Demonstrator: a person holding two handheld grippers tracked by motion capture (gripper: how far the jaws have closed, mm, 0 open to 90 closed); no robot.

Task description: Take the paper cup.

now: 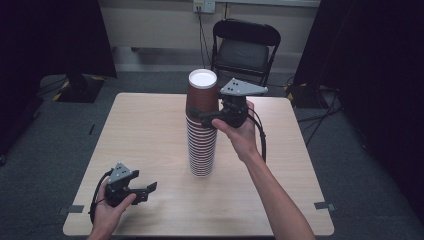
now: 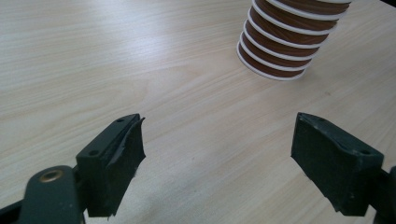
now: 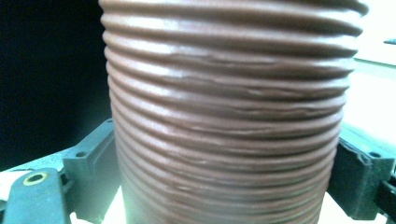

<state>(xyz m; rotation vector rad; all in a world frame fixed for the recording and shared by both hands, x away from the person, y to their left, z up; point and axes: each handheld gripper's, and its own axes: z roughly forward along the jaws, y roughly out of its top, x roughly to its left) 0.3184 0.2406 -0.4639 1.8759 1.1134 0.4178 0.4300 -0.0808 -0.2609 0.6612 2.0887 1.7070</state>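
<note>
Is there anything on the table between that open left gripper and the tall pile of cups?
Nothing visible. Bare table lies between the left gripper, whose jaws are open, and the foot of the cup stack. The right gripper is up at the top cup, well above that path.

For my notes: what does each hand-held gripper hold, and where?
Right hand-held gripper clamps the top cup by its ribbed lower wall. Left hand-held gripper holds nothing.

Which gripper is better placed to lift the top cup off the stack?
The right gripper: its jaws already flank the top cup of the stack. The left gripper hangs open near the table's front edge, well short of the cups.
</note>
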